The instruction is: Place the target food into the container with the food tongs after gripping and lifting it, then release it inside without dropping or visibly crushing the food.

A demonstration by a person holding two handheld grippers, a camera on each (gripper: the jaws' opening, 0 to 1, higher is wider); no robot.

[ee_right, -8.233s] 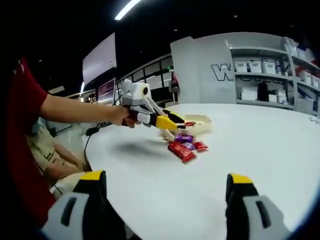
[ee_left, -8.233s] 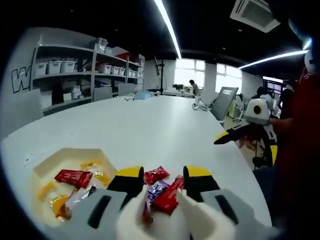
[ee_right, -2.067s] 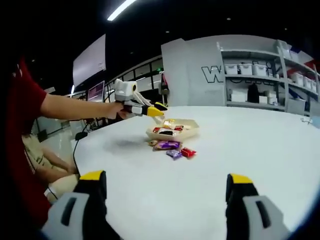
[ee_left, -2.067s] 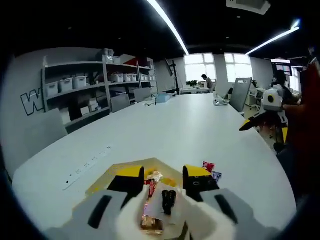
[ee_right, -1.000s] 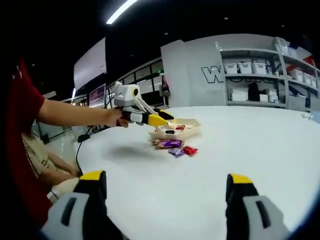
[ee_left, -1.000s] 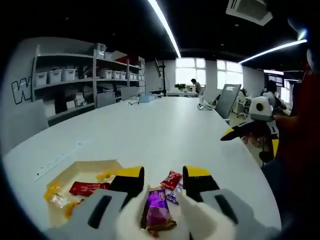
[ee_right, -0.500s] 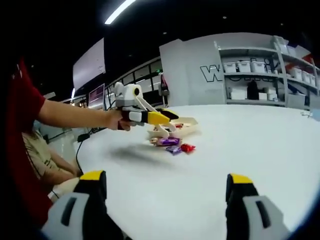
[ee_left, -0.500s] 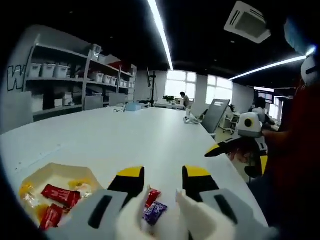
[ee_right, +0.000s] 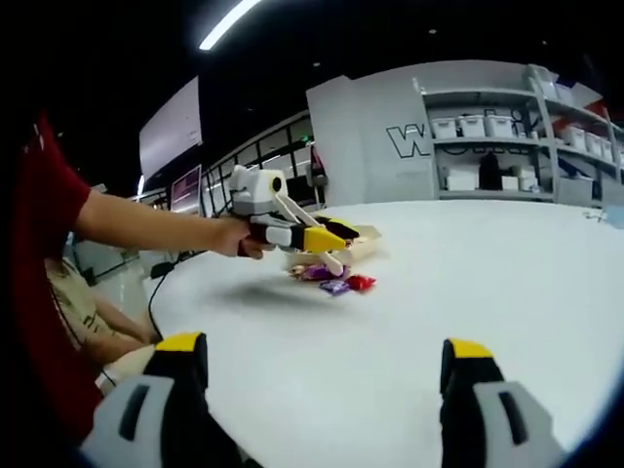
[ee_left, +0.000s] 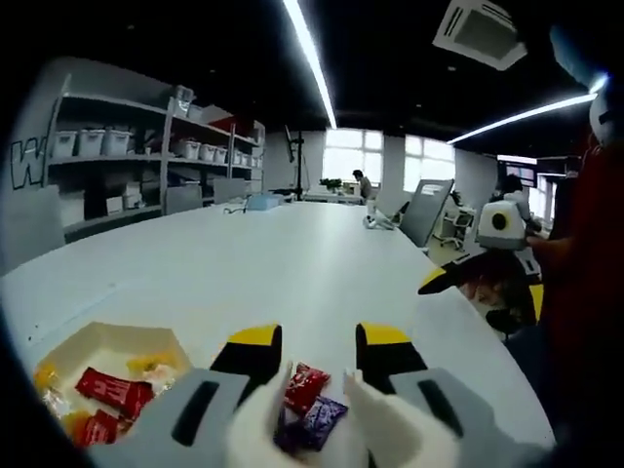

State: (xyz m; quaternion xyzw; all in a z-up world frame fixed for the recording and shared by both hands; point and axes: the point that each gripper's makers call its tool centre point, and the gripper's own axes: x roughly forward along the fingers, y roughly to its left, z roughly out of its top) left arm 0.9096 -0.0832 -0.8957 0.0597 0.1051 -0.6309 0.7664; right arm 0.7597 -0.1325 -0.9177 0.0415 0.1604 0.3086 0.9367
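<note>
The right gripper (ee_right: 317,390) hung over the white table (ee_right: 468,292), jaws spread wide and empty. Across it, the left gripper (ee_right: 327,244), held in a hand (ee_right: 232,237), hovered just above wrapped candies (ee_right: 336,280) beside a cream tray (ee_right: 363,237).

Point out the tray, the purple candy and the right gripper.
tray (ee_left: 93,338), left gripper view, its far rim
purple candy (ee_left: 322,417), left gripper view, wrapper middle
right gripper (ee_right: 317,390), right gripper view, between its fingertips

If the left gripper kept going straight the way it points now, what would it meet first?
Probably the loose wrapped candies: the left gripper aims at the red candy and purple candy lying on the table beside the container. Depth is unclear.
</note>
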